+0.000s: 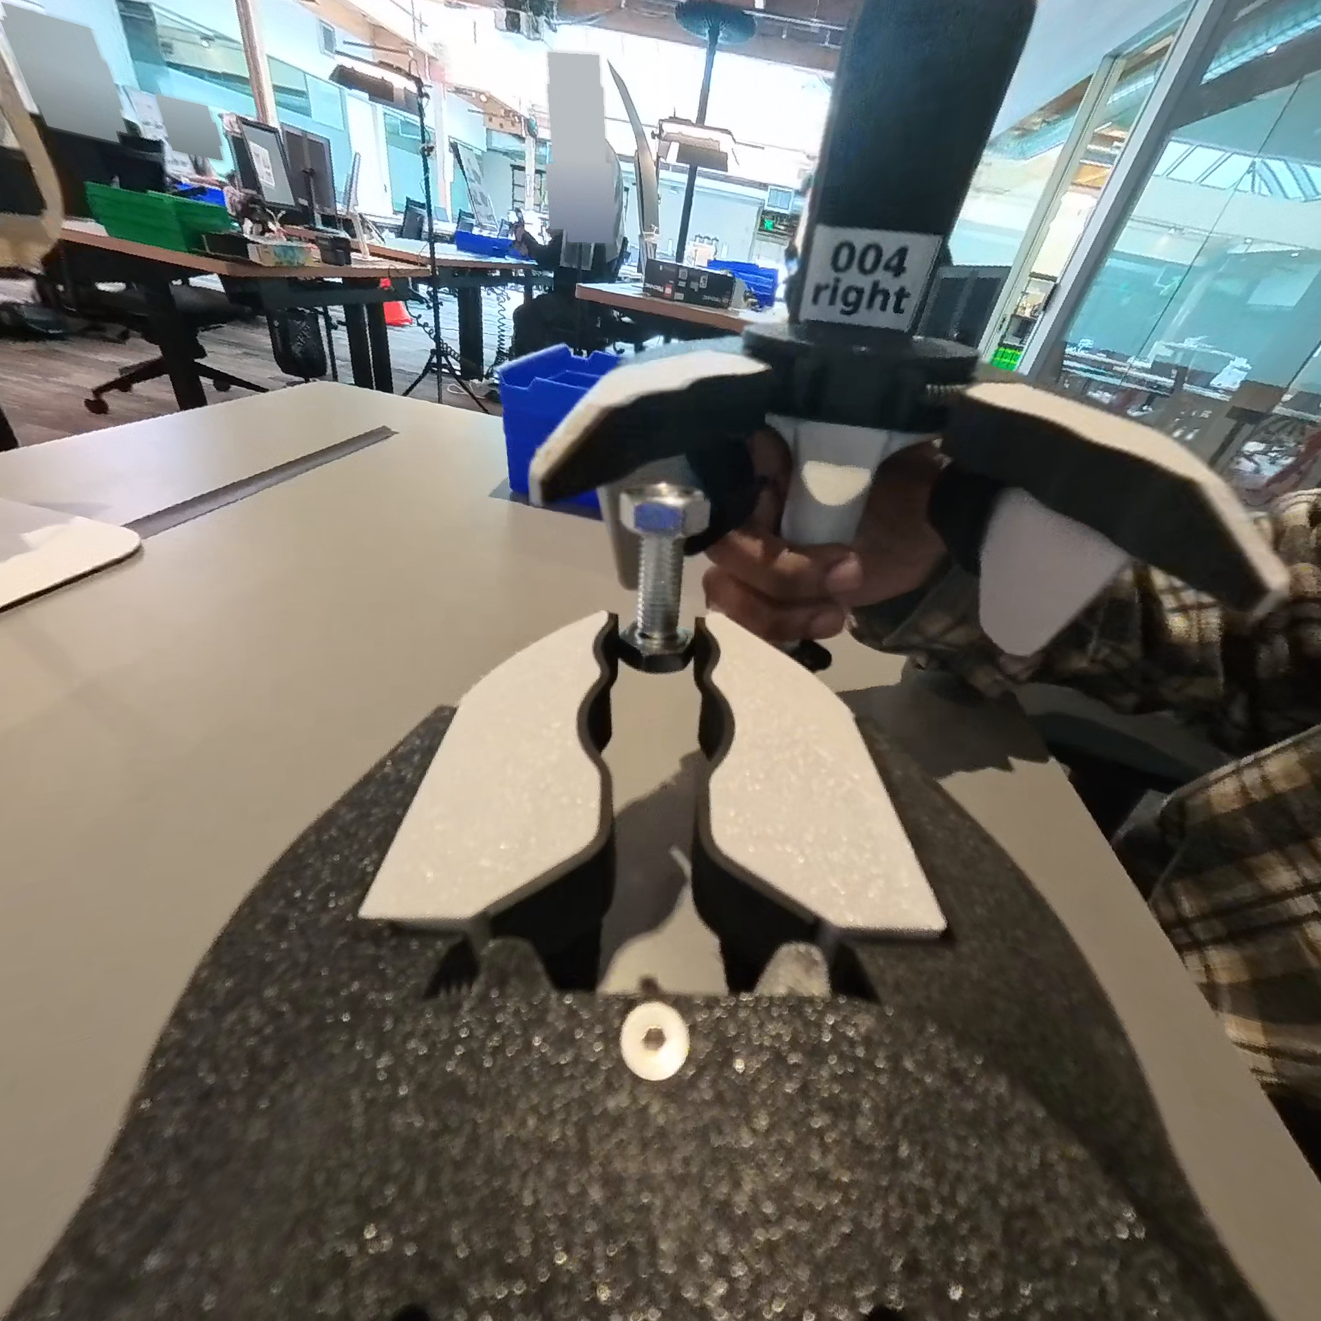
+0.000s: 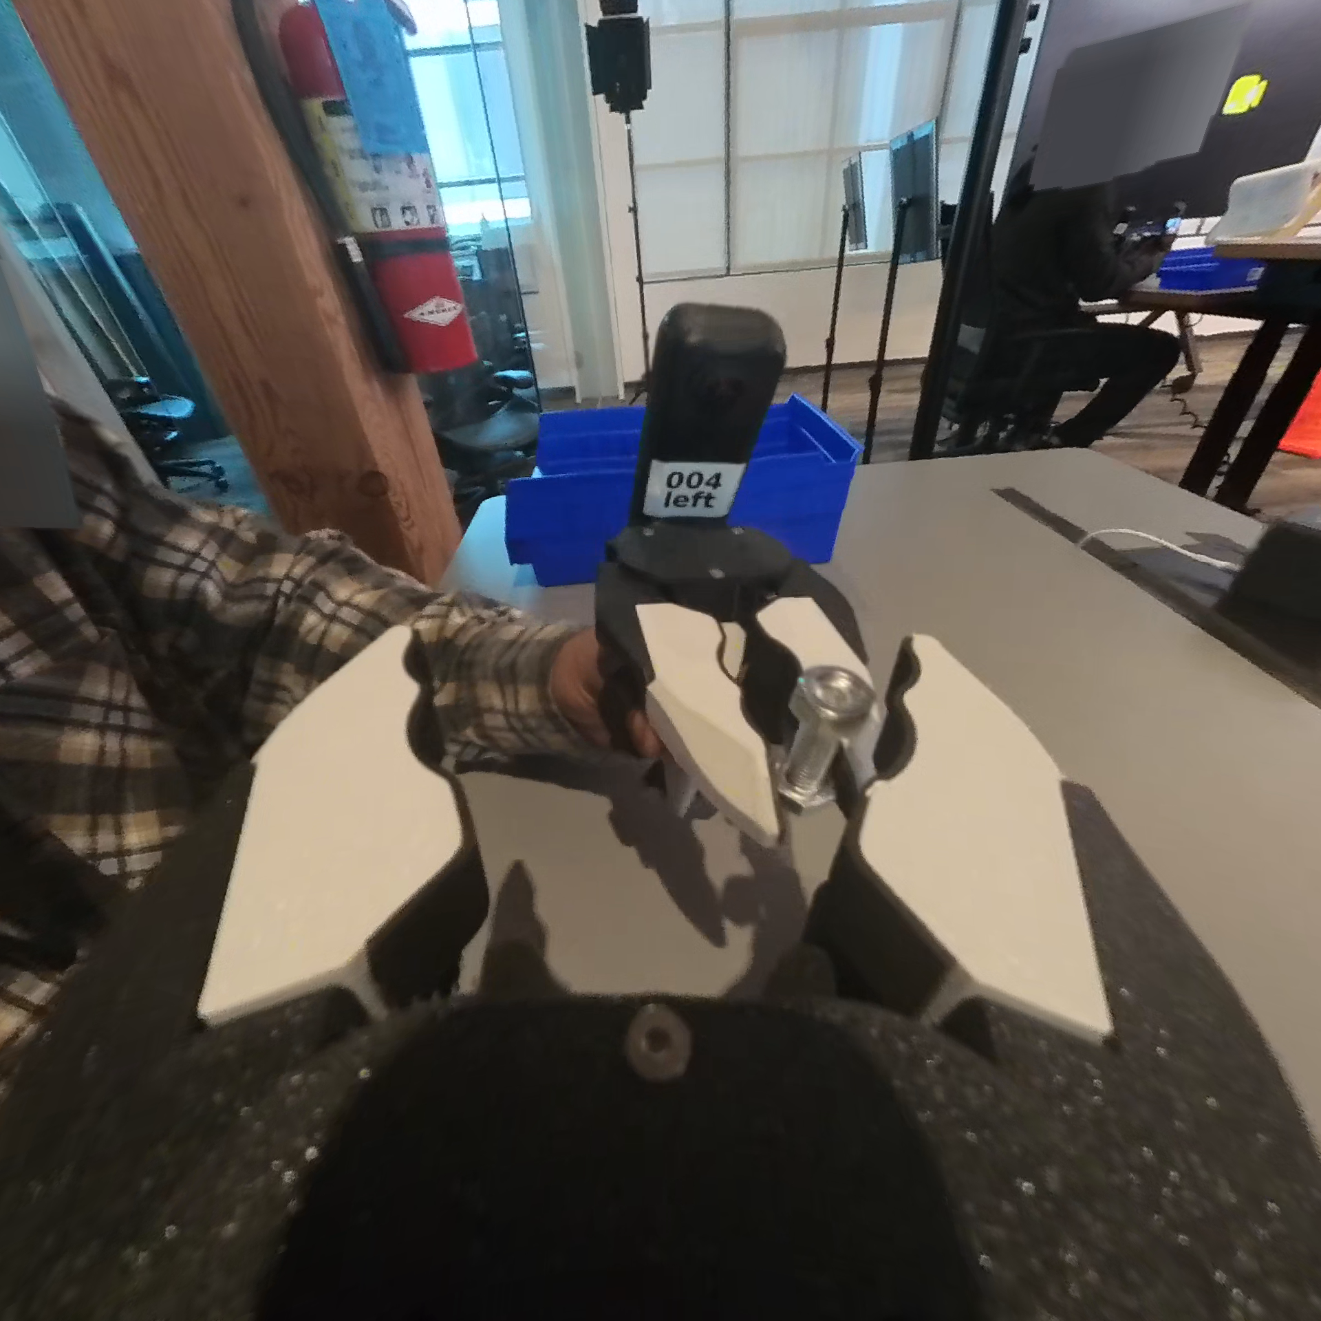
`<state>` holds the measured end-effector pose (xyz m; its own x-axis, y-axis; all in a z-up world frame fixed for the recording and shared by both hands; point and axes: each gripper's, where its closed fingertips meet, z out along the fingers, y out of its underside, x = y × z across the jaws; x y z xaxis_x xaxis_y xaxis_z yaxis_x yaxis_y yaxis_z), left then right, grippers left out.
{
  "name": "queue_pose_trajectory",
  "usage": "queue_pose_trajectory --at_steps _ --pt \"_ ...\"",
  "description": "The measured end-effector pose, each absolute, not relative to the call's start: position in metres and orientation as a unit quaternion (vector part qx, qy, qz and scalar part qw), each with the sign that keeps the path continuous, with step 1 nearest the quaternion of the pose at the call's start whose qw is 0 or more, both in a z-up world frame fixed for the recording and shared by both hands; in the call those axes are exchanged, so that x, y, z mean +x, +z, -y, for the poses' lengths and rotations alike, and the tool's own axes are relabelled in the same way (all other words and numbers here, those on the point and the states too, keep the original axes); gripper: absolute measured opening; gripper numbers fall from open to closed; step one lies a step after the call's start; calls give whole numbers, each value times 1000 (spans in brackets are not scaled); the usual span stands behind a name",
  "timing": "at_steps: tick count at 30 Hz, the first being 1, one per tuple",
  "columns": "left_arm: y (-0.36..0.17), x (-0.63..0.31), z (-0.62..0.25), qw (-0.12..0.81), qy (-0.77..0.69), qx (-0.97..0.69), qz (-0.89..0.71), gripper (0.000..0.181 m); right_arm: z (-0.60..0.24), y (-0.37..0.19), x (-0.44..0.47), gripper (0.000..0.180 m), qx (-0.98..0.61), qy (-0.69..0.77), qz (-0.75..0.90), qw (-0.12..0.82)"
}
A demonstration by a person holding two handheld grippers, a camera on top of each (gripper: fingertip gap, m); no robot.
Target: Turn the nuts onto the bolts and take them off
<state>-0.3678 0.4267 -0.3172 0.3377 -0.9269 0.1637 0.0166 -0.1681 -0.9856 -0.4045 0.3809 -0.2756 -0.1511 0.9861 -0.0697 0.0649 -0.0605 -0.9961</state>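
The left tongs [image 1: 654, 640] gripped the nut [image 1: 652, 649] at the foot of the upright bolt [image 1: 658, 565] above the counter [image 1: 300, 643], while the right tongs [image 2: 654, 722] stood wide open beside the bolt head — apparently mid-threading, next needing them to close on the head and turn.

An open office in daylight: glass partition walls [image 1: 1172, 236], wooden desks [image 1: 236, 264] over dark plank floor [image 1: 64, 372], a timber column [image 2: 214, 286] carrying a red fire extinguisher [image 2: 414, 286], tall windows [image 2: 786, 129].
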Motion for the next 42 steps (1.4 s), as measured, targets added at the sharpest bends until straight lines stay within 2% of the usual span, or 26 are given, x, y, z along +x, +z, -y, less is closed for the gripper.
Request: queue_pose_trajectory --at_steps 3,7,14,16,20,24,29,32,36,42 --pt "-320 -369 -428 530 -441 -627 -363 19 -375 -283 -404 127 -497 530 539 425" --pt "-316 -374 -430 536 -442 -625 -356 19 -375 -288 -387 122 -507 528 516 446" --pt "-317 -367 -425 531 -443 -622 -367 19 -375 -282 -412 127 -493 556 508 436" --pt "-316 -370 -426 534 -441 -623 -363 19 -368 -287 -410 133 -498 552 504 439" --pt "-316 -372 -428 534 -442 -624 -359 19 -367 -285 -395 128 -501 537 489 471" --pt "-317 -366 -425 531 -443 -623 -367 19 -380 -269 -406 130 -492 546 476 483" --pt "-314 -370 -426 537 -441 -622 -360 19 -363 -281 -407 136 -499 542 480 477" --pt "-313 -370 -427 538 -444 -621 -358 19 -361 -278 -395 128 -499 533 469 497" --pt "-314 -366 -424 534 -444 -621 -364 19 -375 -266 -408 132 -494 526 466 513" --pt "-314 -367 -424 536 -440 -622 -363 19 -360 -278 -403 134 -501 513 470 514"
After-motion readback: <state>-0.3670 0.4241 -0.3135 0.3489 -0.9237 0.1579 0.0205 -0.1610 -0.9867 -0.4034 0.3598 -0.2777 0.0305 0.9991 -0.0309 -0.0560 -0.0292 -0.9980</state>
